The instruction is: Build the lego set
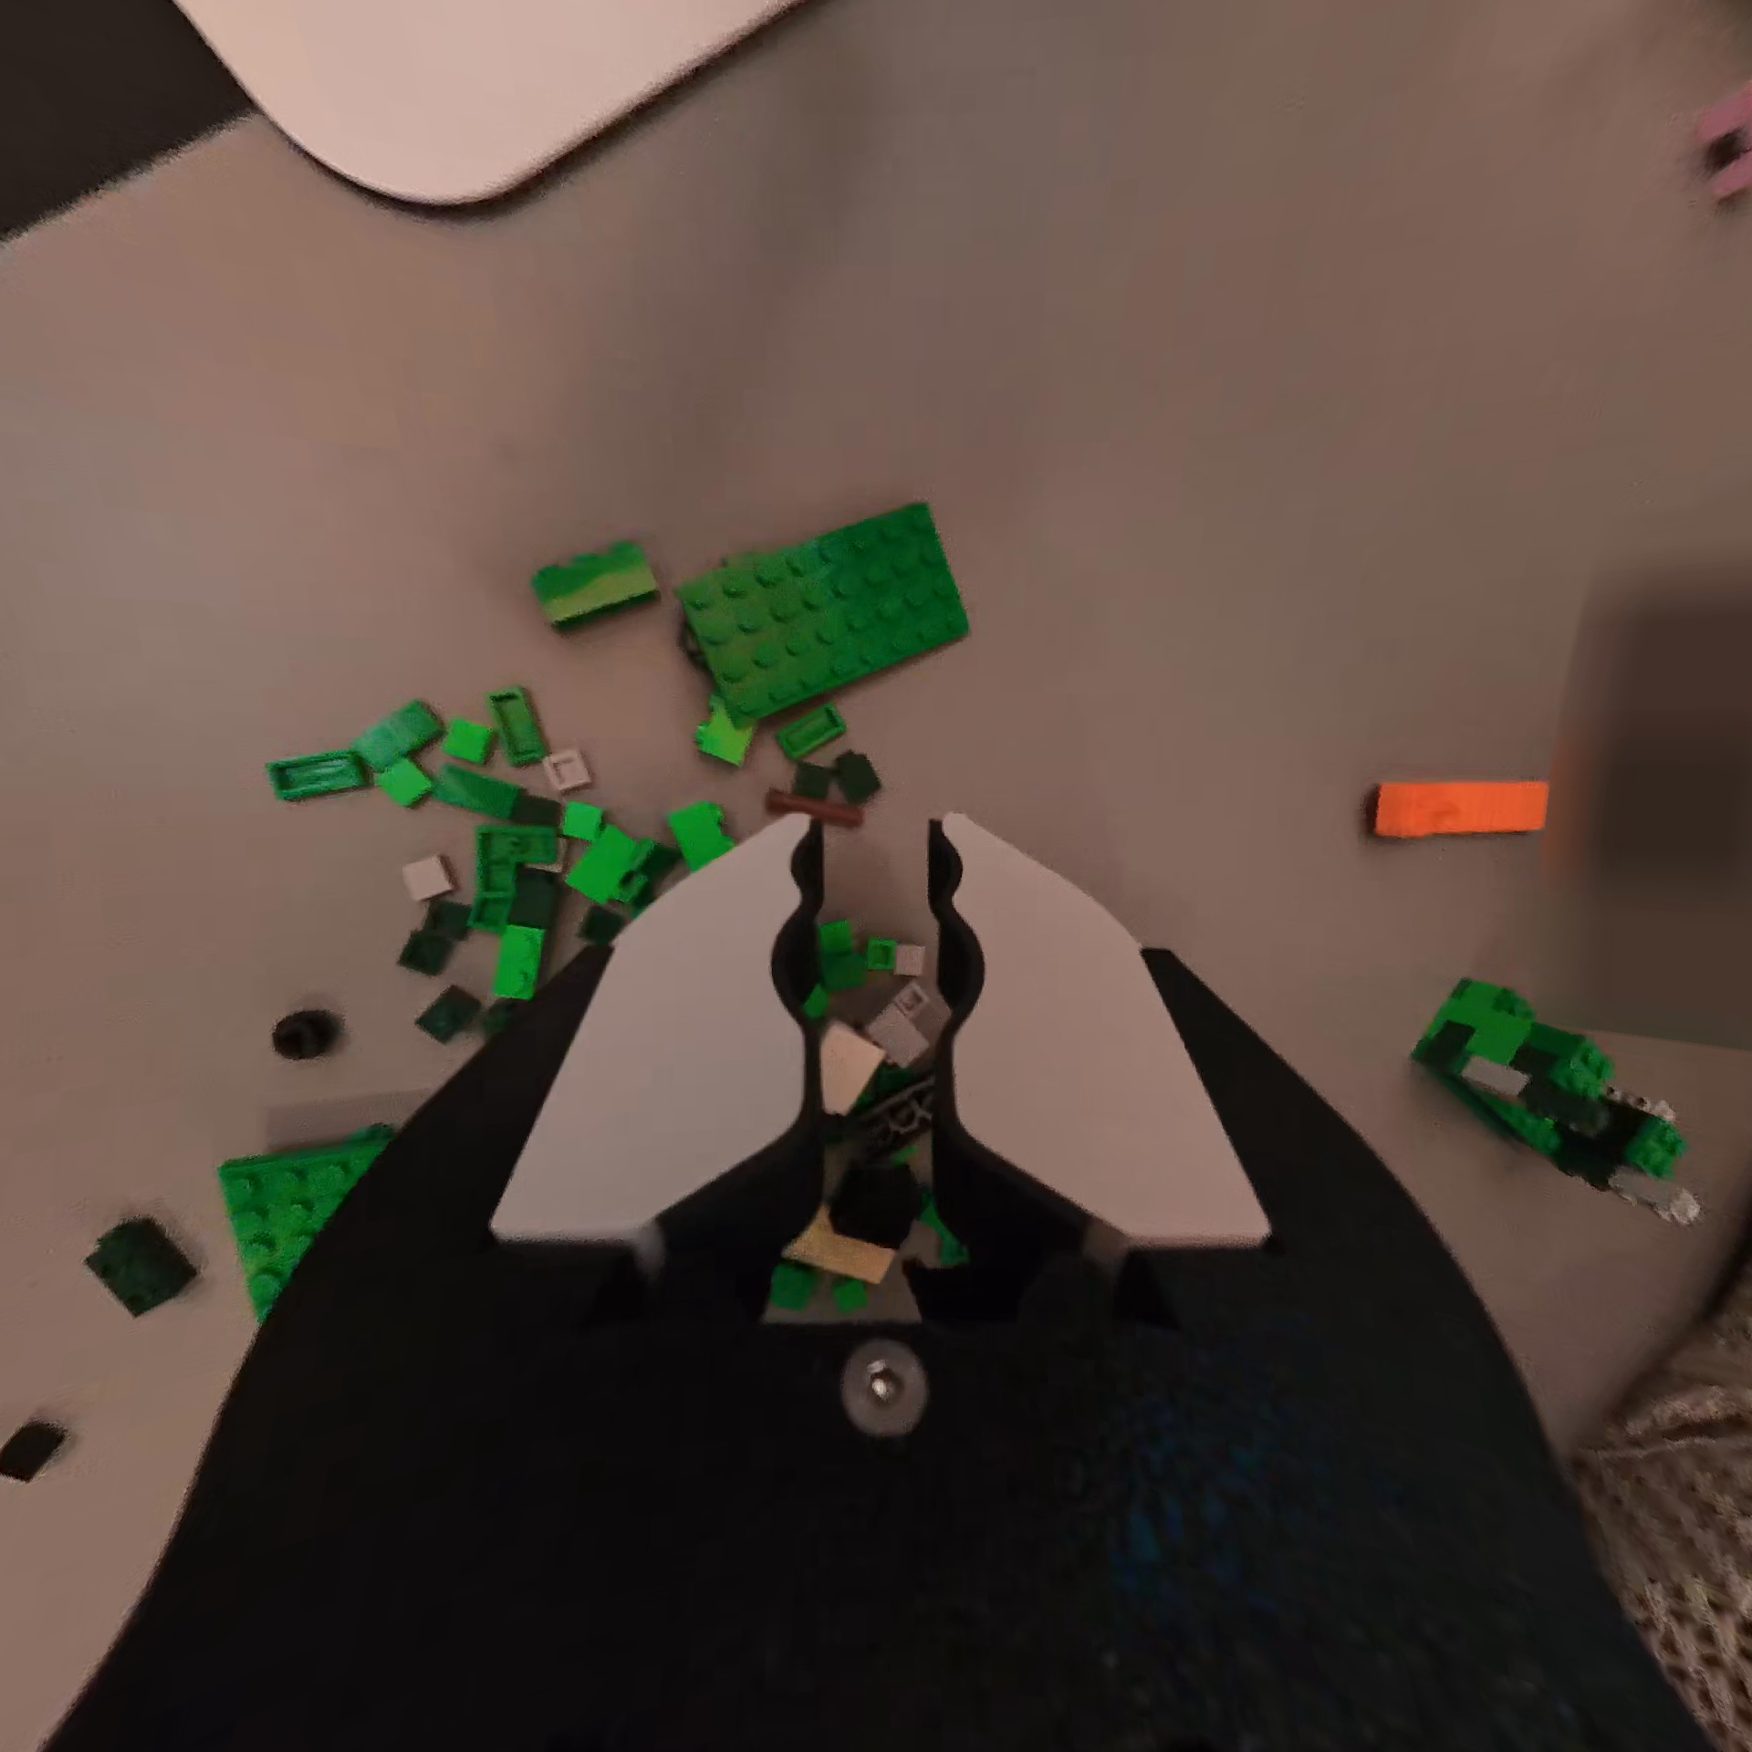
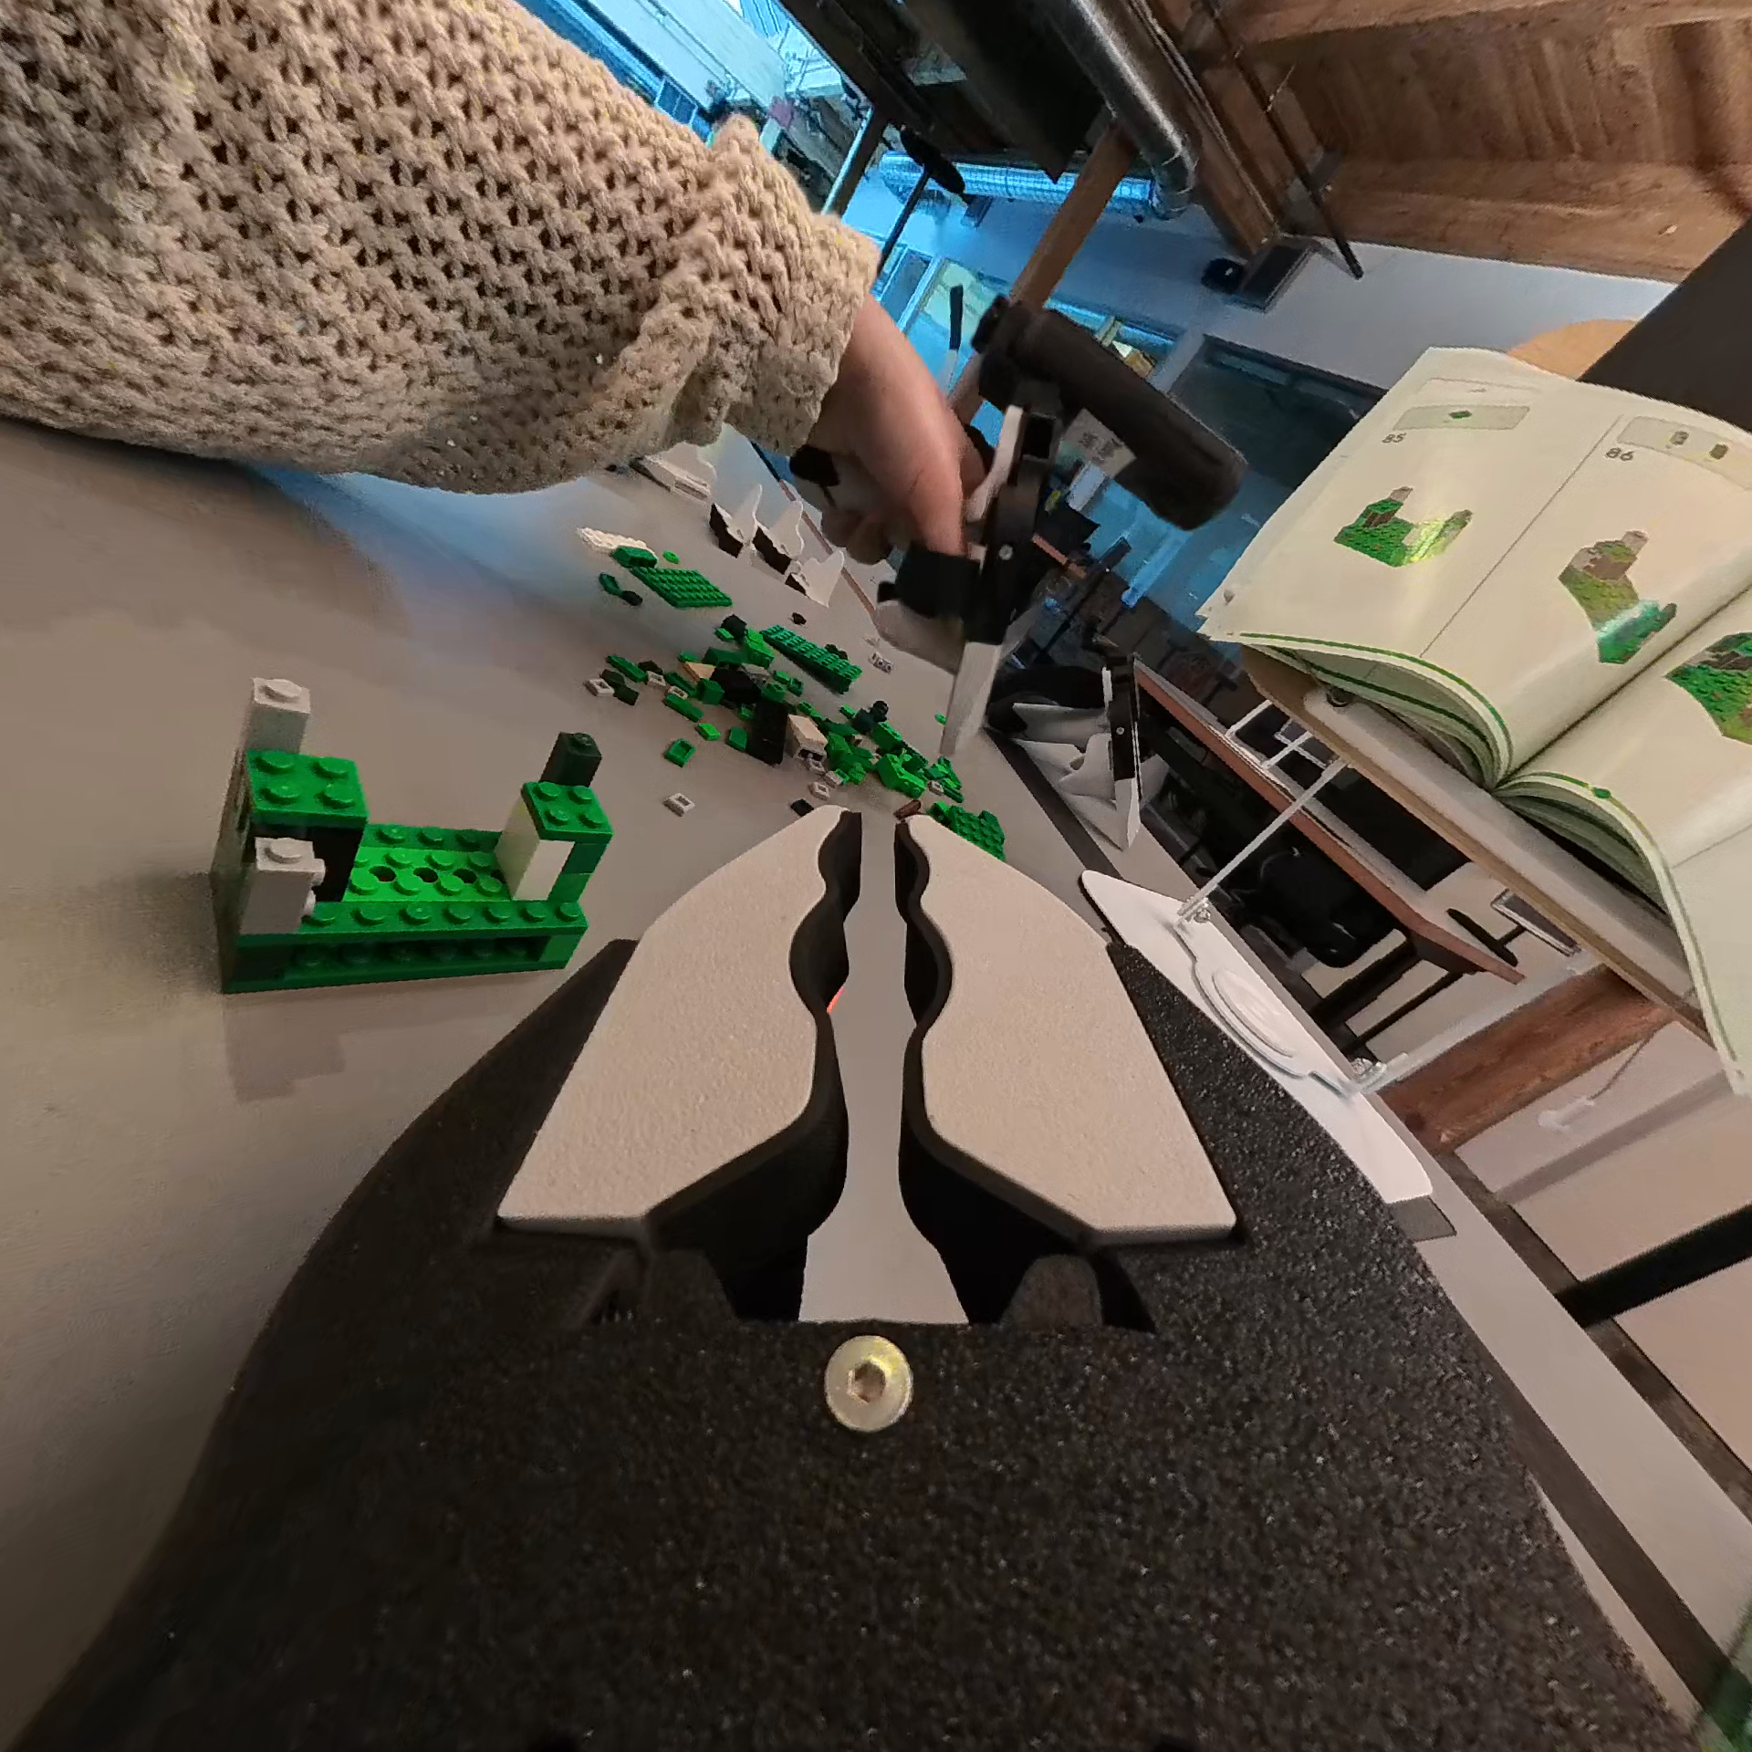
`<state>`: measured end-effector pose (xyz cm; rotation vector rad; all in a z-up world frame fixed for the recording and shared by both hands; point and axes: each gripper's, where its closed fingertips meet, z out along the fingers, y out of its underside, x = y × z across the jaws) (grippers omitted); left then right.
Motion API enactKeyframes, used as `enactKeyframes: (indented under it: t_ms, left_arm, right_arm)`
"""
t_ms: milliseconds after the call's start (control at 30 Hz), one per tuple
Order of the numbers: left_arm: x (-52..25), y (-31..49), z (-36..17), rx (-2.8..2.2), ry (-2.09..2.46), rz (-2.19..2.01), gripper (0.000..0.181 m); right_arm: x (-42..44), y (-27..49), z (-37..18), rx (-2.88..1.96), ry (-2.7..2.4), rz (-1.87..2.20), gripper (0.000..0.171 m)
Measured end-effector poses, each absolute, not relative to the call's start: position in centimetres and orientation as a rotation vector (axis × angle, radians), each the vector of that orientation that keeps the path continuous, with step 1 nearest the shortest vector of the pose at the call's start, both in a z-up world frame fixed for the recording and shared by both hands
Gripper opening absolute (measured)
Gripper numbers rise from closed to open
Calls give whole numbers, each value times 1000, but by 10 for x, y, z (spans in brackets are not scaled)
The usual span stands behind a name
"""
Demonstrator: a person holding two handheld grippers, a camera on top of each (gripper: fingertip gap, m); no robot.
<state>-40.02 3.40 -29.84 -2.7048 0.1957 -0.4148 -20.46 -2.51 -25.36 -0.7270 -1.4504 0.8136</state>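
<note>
In the left wrist view my left gripper [image 1: 872, 830] is open and empty, pointing down over a scatter of small green, dark green, grey and tan Lego pieces [image 1: 512, 853]. A small brown bar [image 1: 815, 808] lies just past its tips. A large green plate [image 1: 825, 611] lies beyond. The half-built green model [image 1: 1545, 1090] stands to the right; it also shows in the right wrist view [image 2: 398, 872], left of my right gripper [image 2: 877, 820]. The right gripper's jaws stand a narrow gap apart with nothing between them. The left gripper [image 2: 967, 702] shows there over the loose pieces [image 2: 777, 720].
An open instruction booklet [image 2: 1517, 588] rests on a white stand [image 2: 1251, 1024] at the table's right edge. An orange bar [image 1: 1460, 809] lies by a dark blurred shape. A second green plate [image 1: 284, 1223] lies lower left. A knitted sleeve [image 2: 379, 237] reaches across. Left tips to right tips: about 20 cm. The right gripper is farther from the large green plate [image 1: 825, 611], some 25 cm, than the left, some 6 cm.
</note>
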Motion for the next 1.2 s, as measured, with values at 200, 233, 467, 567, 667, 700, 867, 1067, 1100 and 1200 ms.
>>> enactKeyframes:
  t_ms: [200,233,467,567,667,700,867,1067,1100,1200]
  left_arm:
    - [-399,8,-290,-2641,311,-294,16]
    - [-402,1,-287,-2608,318,-276,17]
    - [-419,-62,-304,-2486,430,-190,37]
    - [-411,-74,-312,-2435,499,-196,38]
    - [-404,-77,-318,-2414,504,-213,35]
    - [-401,-77,-320,-2415,500,-225,35]
    - [-389,-76,-324,-2411,543,-223,33]
    - [-387,-105,-325,-2443,545,-308,30]
    - [-394,-107,-322,-2430,488,-298,31]
    - [-412,-118,-315,-2385,334,-289,35]
  right_arm:
    - [-204,-26,-254,-722,-1455,812,6]
    - [-204,-26,-254,-722,-1456,811,6]
    - [-205,-27,-255,-717,-1467,796,6]
    - [-205,-28,-256,-710,-1475,785,6]
    - [-205,-29,-257,-705,-1481,779,6]
    - [-205,-29,-257,-704,-1482,778,6]
    - [-204,-30,-257,-699,-1487,774,6]
    - [-203,-31,-257,-696,-1491,769,6]
    - [-203,-31,-257,-695,-1492,768,6]
    - [-203,-31,-257,-693,-1495,764,6]
